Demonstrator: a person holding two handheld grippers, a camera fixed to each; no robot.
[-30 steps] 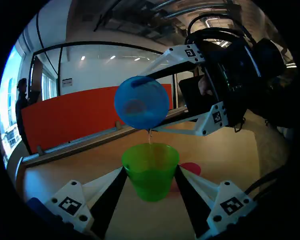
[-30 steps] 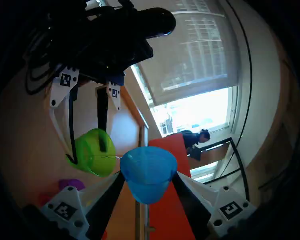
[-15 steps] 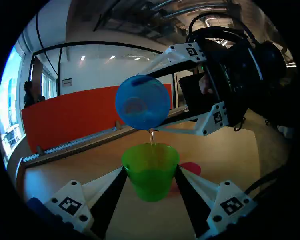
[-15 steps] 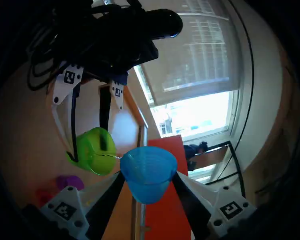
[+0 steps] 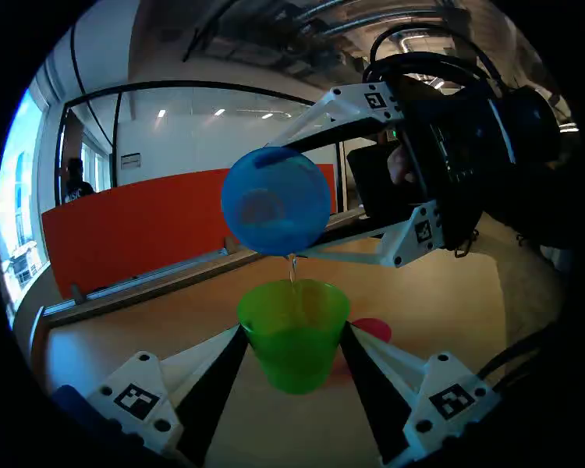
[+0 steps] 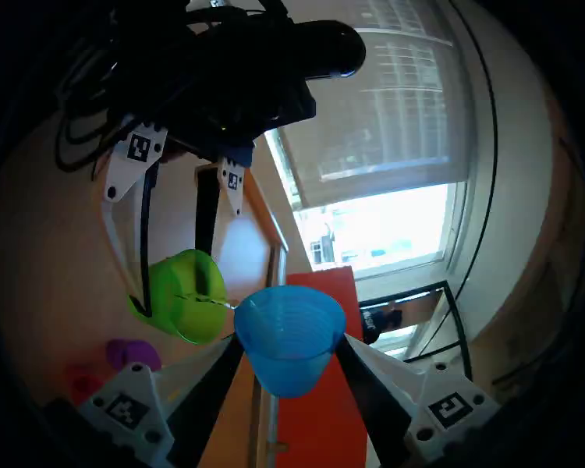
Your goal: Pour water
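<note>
In the left gripper view my left gripper (image 5: 294, 343) is shut on an upright green cup (image 5: 294, 331) held over the wooden table (image 5: 441, 296). Above it my right gripper (image 5: 288, 199) holds a blue cup (image 5: 275, 201) tipped on its side, mouth towards the camera, and a thin stream of water (image 5: 292, 269) falls from its rim into the green cup. In the right gripper view the right gripper (image 6: 289, 343) is shut on the blue cup (image 6: 289, 337), and the green cup (image 6: 182, 296) sits just beside its rim, held by the left gripper (image 6: 175, 292).
A red cup (image 5: 373, 327) lies on the table behind the green one; purple (image 6: 129, 352) and red (image 6: 82, 384) cups sit farther off. An orange partition wall (image 5: 129, 226) borders the table's far edge. A person (image 5: 74, 183) stands by the windows.
The blue cup keeps pouring with hardly any shift. The person in the background has walked along behind the orange wall.
</note>
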